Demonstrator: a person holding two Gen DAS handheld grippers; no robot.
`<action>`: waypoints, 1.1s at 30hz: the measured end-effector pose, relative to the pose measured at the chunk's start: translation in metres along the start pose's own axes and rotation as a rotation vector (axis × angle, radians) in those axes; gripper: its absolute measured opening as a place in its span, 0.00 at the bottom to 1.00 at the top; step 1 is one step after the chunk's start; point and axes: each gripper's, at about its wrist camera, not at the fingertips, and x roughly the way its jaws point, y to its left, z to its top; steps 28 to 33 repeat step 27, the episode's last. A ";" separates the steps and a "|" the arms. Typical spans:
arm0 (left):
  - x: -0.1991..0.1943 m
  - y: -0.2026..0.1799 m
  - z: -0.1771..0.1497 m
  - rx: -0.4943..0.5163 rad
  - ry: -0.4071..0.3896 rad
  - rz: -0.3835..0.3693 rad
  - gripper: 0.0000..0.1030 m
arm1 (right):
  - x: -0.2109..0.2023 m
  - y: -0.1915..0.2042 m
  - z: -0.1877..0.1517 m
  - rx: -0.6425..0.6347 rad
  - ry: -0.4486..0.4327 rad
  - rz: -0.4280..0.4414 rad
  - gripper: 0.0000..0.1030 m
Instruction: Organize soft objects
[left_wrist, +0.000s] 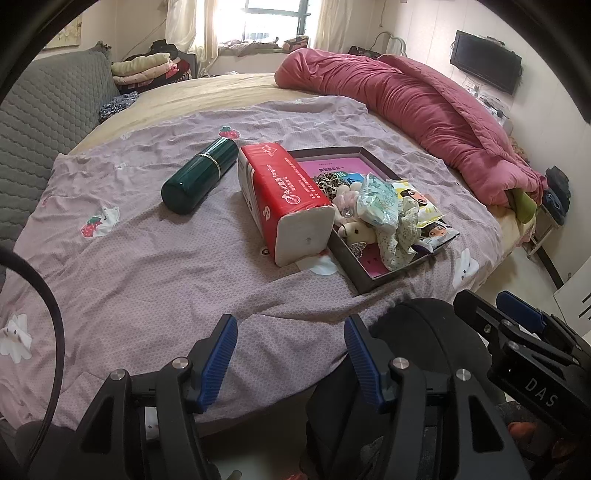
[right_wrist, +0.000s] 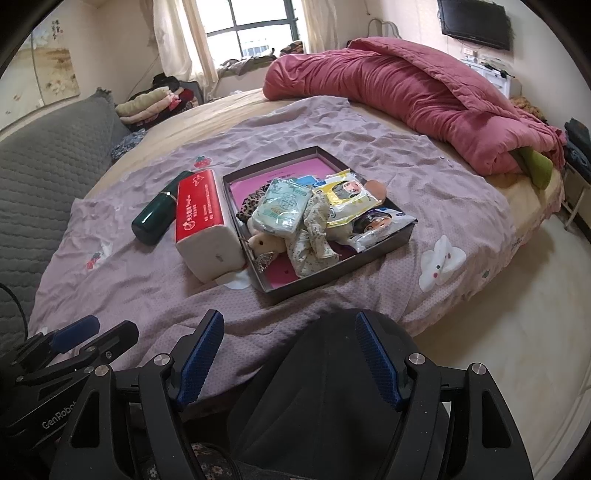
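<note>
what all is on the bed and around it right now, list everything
tissue pack: 1, red and white, on the sheet left of the box
bottle: 1, dark green, lying left of the tissue pack
box: 1, dark, shallow, pink inside, mid sheet
soft items: several, mixed, piled in the box
sheet: 1, lilac, spread on the bed
quilt: 1, pink, bunched at the far side
folded clothes: 1 stack, far left corner
tv: 1, black, on the wall
left gripper: open, empty
right gripper: open, empty
</note>
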 end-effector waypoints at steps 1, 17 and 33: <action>0.000 0.000 0.000 -0.001 0.000 0.001 0.58 | 0.000 0.000 0.000 0.000 -0.002 0.001 0.73; -0.001 0.001 -0.001 -0.004 0.005 0.000 0.58 | 0.000 -0.001 0.000 0.003 0.002 -0.001 0.73; -0.002 0.002 -0.002 -0.005 -0.004 0.000 0.58 | -0.002 0.000 0.003 -0.013 -0.003 -0.004 0.73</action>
